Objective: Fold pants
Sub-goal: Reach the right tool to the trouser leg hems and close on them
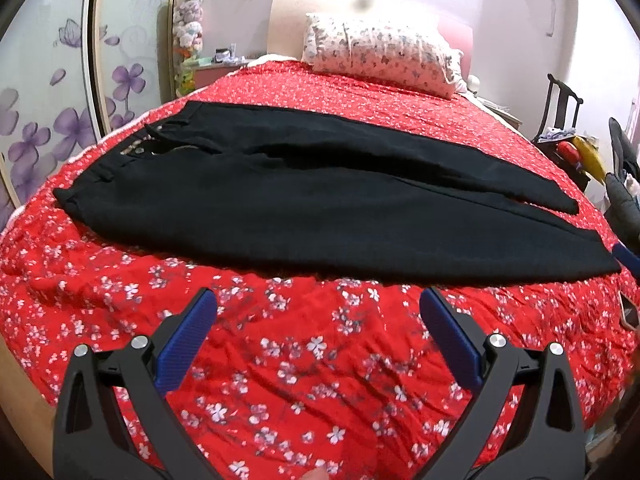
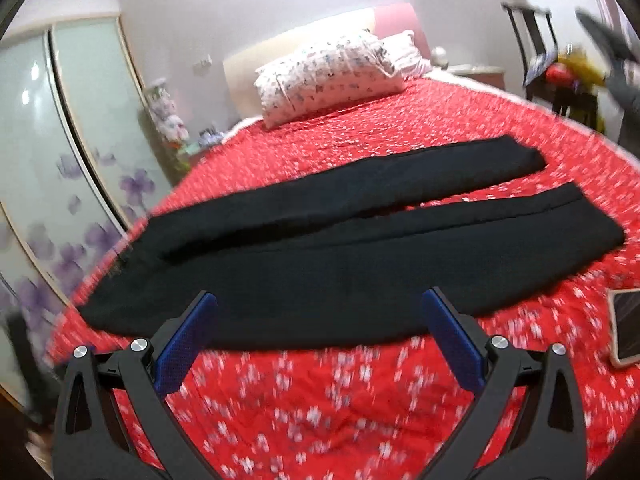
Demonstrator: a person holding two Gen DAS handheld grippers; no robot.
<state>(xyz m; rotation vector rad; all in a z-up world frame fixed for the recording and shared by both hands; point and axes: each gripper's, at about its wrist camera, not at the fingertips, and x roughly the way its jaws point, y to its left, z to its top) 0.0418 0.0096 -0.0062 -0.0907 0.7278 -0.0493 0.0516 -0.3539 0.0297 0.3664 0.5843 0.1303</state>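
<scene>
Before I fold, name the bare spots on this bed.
Free: the bedspread strip between the pants and the near edge, and the stretch between pants and pillow. Crowded: the right near corner, where a phone lies.

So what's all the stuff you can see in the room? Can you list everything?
Black fabric pants: one, black, spread flat across the bed, legs apart.
Red flowered bedspread: one, red with white blossoms, covering the bed.
White patterned pillow: one, white, at the headboard.
Flat phone: one, dark screen, on the bedspread right of the pants.
Wardrobe doors with purple flowers: pale, left of the bed.
Left gripper: one, black with blue pads, open.
Right gripper: one, same colours, open.
</scene>
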